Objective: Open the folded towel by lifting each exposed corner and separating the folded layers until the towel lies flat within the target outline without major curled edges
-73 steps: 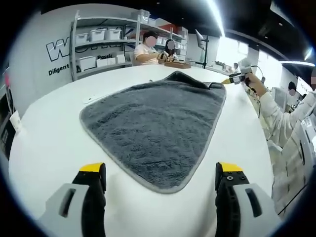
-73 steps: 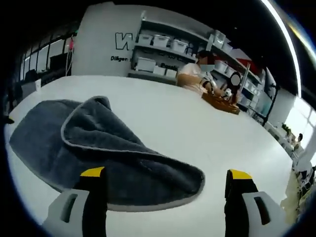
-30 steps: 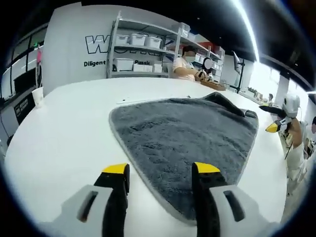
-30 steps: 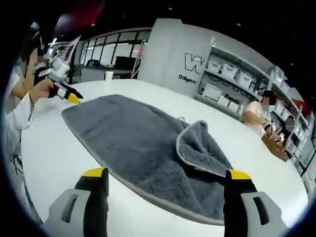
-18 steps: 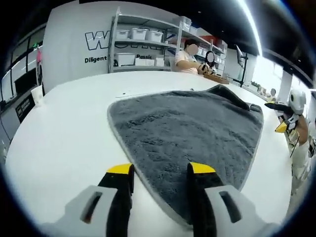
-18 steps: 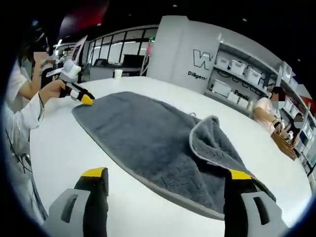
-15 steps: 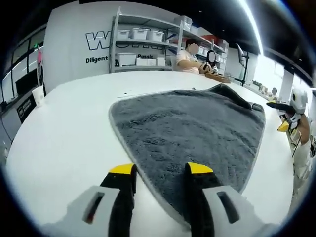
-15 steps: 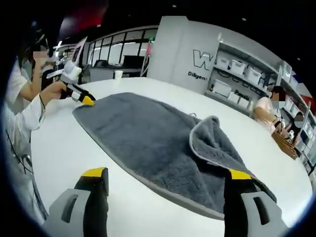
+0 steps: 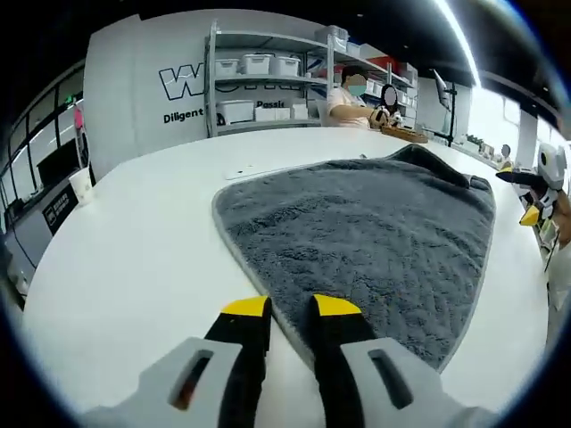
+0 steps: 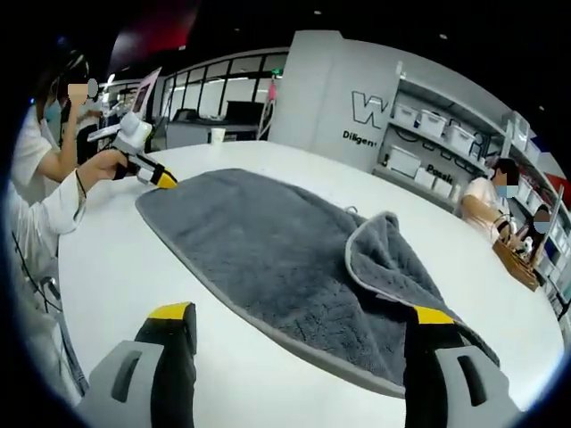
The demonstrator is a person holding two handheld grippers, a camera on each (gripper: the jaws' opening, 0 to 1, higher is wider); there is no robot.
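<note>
Left gripper view: storage bins (image 9: 254,64) on shelving (image 9: 268,85), contents hidden

Table (image 9: 134,232) bare round towel (image 9: 375,223); flap (image 10: 393,259) humped.

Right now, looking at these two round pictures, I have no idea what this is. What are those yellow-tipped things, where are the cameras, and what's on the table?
A person holds a hand-operated two-jaw gripper in each hand, each carrying a fisheye camera that looks along its jaws. In the left gripper view, the left gripper has its jaws nearly together at the edge of the grey towel. In the right gripper view, the right gripper is wide open and holds nothing. The towel lies on a white table, with one corner folded over. Shelves stand behind.
</note>
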